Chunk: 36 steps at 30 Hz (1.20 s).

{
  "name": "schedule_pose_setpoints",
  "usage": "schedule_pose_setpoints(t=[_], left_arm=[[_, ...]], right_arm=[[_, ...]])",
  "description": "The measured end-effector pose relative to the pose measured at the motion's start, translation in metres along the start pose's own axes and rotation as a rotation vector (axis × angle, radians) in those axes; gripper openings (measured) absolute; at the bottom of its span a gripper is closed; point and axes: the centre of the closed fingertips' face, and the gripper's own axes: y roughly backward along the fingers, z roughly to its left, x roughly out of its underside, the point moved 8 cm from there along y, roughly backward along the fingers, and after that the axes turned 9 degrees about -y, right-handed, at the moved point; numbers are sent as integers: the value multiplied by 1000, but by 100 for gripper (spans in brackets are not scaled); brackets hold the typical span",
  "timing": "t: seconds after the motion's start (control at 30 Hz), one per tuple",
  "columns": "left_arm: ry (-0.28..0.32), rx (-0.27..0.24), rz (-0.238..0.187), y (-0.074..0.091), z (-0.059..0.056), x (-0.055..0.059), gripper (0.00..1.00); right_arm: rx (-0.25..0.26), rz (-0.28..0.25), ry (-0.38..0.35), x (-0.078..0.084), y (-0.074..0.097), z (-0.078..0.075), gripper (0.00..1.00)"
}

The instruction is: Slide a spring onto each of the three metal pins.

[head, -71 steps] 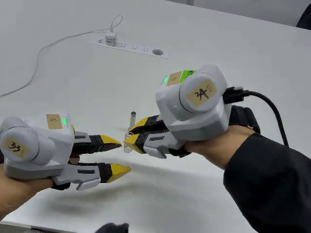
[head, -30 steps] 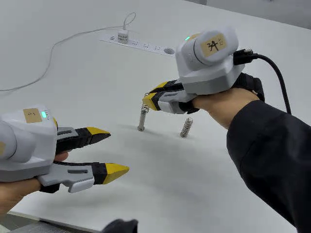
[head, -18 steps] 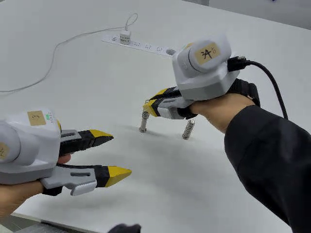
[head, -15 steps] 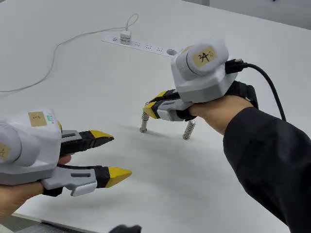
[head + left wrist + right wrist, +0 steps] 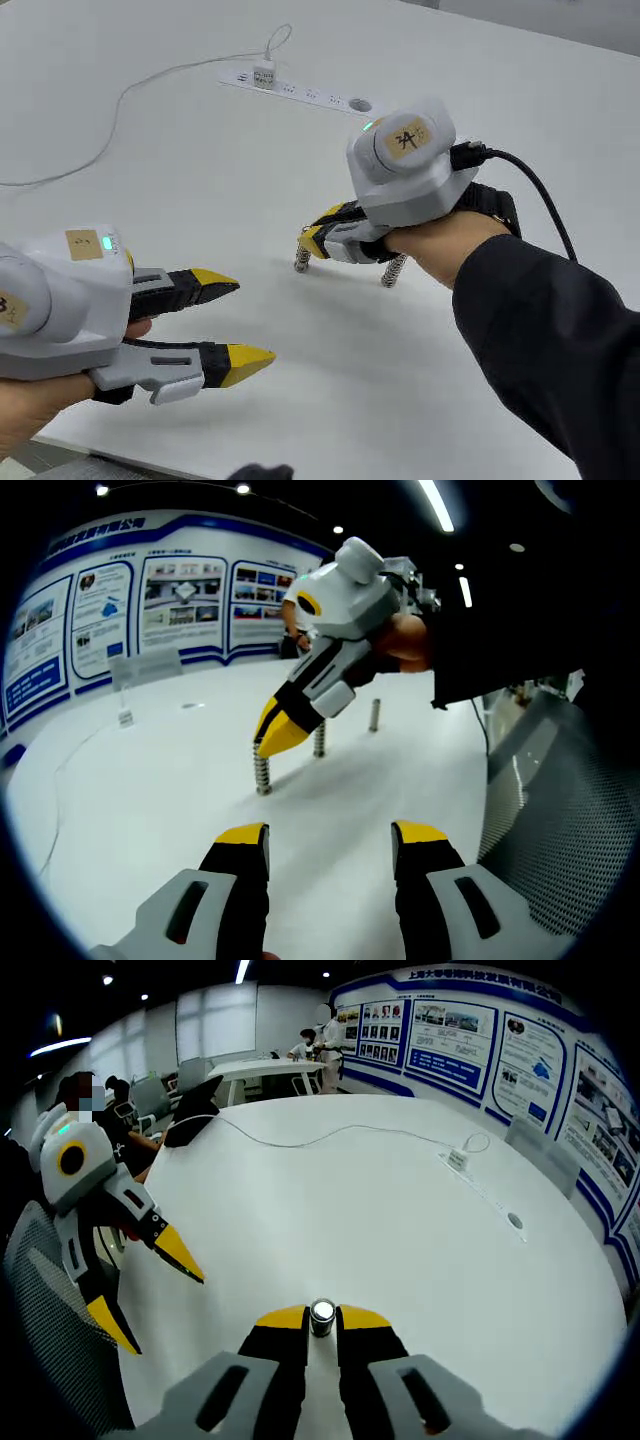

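Observation:
My right gripper is at mid-table, its yellow tips low over a metal pin. In the right gripper view the pin's shiny top sits between the nearly closed jaws of the right gripper. A spring is coiled on that pin, just under the right gripper. A second pin carries a spring. A third pin stands behind them and looks bare. My left gripper hovers open and empty at the near left, well short of the pins; its jaws are spread.
A white power strip with a plugged charger and a cable lies at the far side of the white table. A mesh chair stands beside the table. People sit at a far table.
The right gripper has come down along the pin, taking the spring lower on it. The left gripper has stayed open in about the same place.

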Motion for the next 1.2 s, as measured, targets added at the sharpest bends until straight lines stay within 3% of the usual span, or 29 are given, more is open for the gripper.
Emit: schedule_pose_setpoints(t=[0.5,1.2], left_arm=[[3,-5,0,0,1,1,50],[-17,0,2,0,1,-4,51]], right_arm=[[6,39,-6,12,-9,-5,12],[34,20,-30,40,24,2,14]])
